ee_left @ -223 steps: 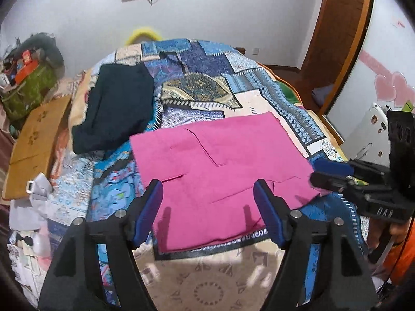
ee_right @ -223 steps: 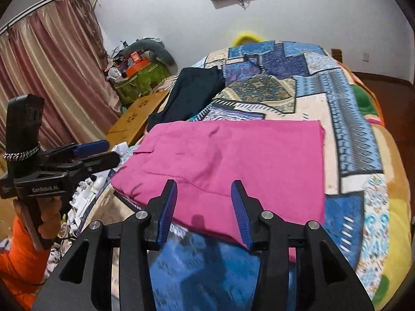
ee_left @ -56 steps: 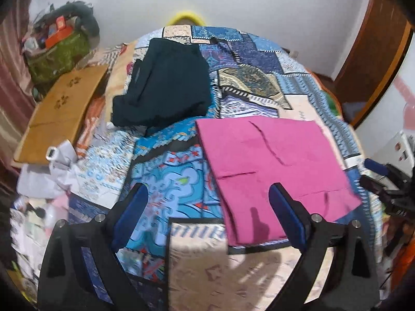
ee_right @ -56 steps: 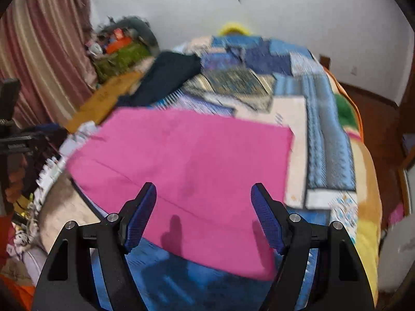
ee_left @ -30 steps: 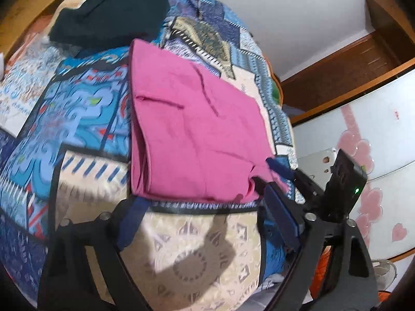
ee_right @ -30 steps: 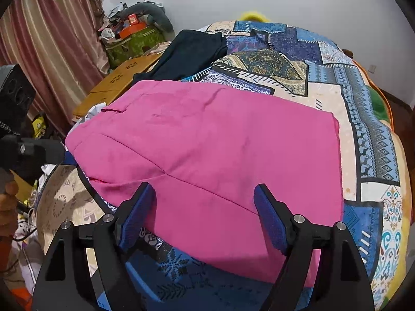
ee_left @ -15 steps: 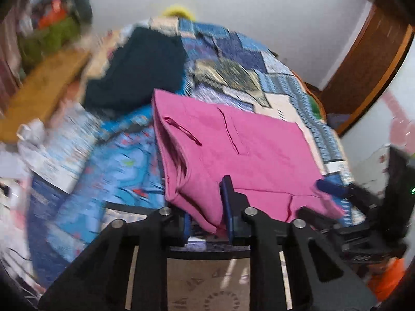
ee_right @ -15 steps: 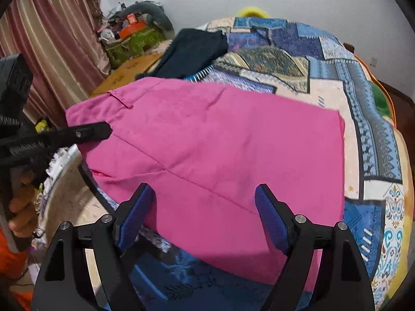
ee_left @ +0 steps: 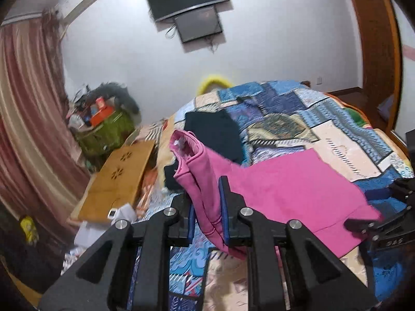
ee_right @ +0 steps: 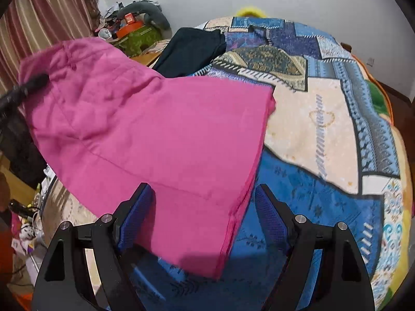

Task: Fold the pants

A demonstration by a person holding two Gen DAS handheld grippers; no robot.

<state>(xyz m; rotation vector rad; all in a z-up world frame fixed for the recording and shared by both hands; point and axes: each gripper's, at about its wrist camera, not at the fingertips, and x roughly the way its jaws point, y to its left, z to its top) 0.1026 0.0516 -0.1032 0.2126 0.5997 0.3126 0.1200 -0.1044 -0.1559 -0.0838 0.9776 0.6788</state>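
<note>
Now one left claw (ee_left: 207,207) clamps the one pink pants (ee_left: 285,189); one right claw (ee_right: 202,215) gapes.

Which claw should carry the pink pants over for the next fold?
Probably the left claw: it is shut on the pink pants and holds that edge raised off the bedspread. The right claw is open, straddling the near edge without gripping.

Right wrist view. Right gripper (ee_right: 202,204) with jaws spread wide, the near hem of the pink pants (ee_right: 155,134) lying between its blue pads (ee_right: 269,217). Far left corner of the pants raised off the quilt (ee_right: 324,129) by the left gripper (ee_right: 28,86). A dark garment (ee_right: 189,49) lies beyond.
</note>
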